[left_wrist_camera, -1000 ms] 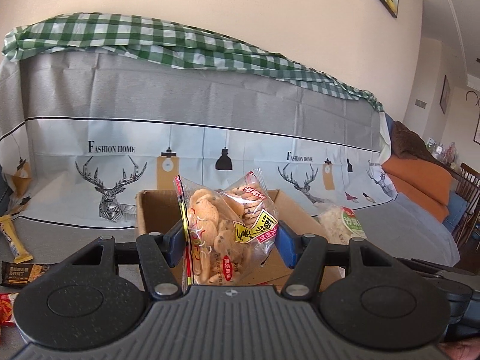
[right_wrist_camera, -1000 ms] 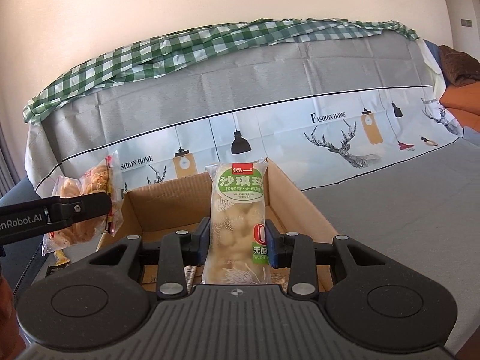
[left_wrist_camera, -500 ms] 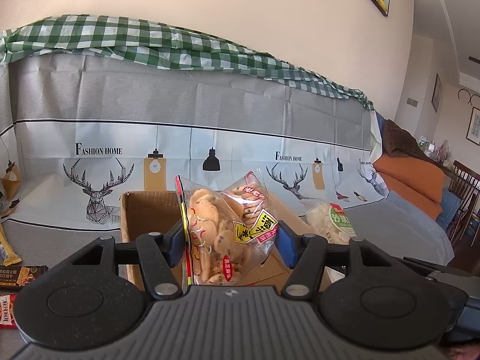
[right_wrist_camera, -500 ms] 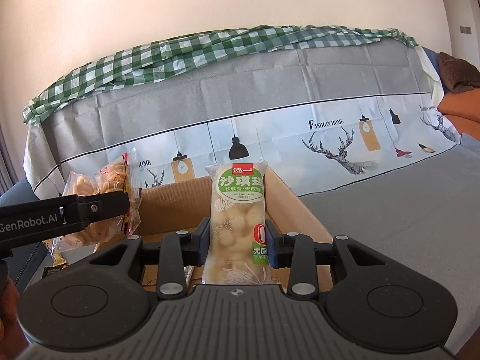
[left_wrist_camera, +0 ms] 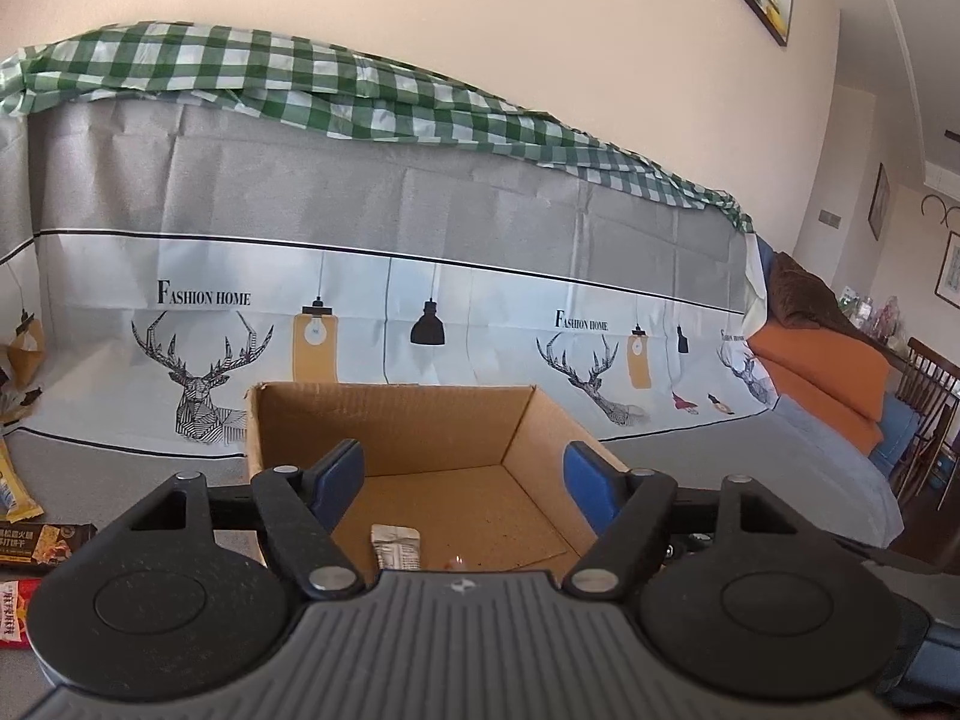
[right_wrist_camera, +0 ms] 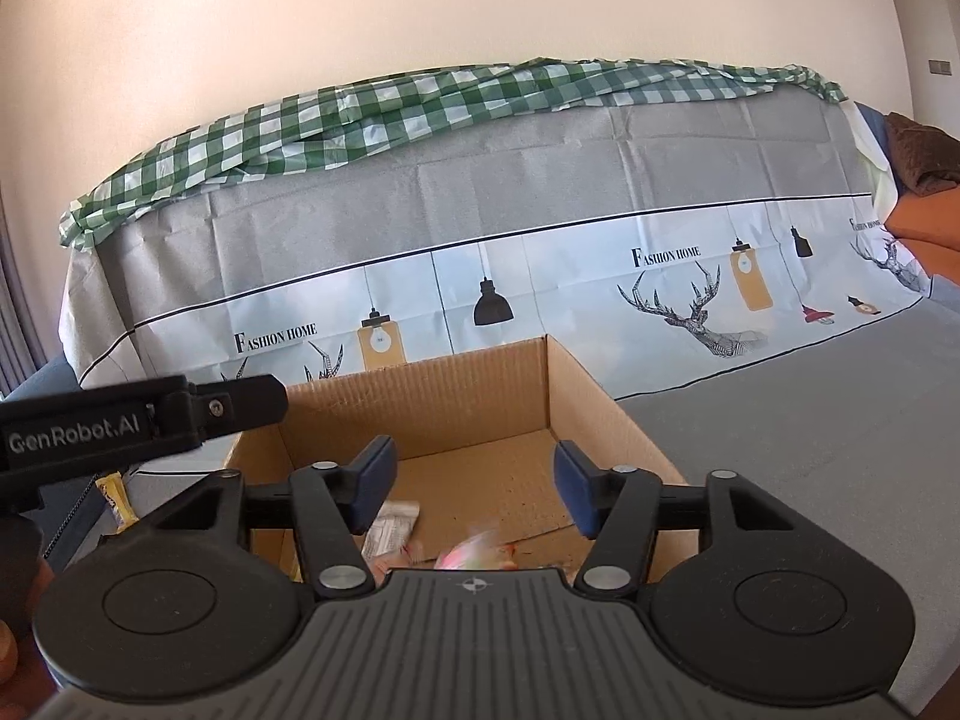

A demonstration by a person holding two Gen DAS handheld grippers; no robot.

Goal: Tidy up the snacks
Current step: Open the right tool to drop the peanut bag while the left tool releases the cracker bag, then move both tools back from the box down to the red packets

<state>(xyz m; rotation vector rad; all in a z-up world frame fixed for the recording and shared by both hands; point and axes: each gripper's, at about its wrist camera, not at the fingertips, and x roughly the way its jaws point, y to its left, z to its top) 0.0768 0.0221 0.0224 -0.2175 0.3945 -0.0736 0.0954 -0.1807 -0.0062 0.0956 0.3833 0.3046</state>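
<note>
An open cardboard box (left_wrist_camera: 396, 420) stands on the grey covered surface, seen in both views (right_wrist_camera: 456, 396). My left gripper (left_wrist_camera: 465, 471) is open and empty above the box's near edge. My right gripper (right_wrist_camera: 474, 480) is open and empty above the same box. A silver-white snack packet (left_wrist_camera: 395, 546) lies on the box floor; it also shows in the right wrist view (right_wrist_camera: 393, 525). A blurred pink and white packet (right_wrist_camera: 477, 552) shows low in the box, partly hidden by my right gripper's body. The left gripper's black body (right_wrist_camera: 138, 420) shows at the left of the right wrist view.
Loose snack packets lie left of the box: a dark bar (left_wrist_camera: 42, 546), a red packet (left_wrist_camera: 12, 612) and a yellow one (left_wrist_camera: 9, 480). A deer-print cover with a green checked cloth (left_wrist_camera: 360, 96) rises behind the box. Orange cushions (left_wrist_camera: 822, 378) lie at far right.
Both grippers have opened. The biscuit bag has left my left gripper and the green-labelled packet has left my right gripper; snack packets now show on the box floor.
</note>
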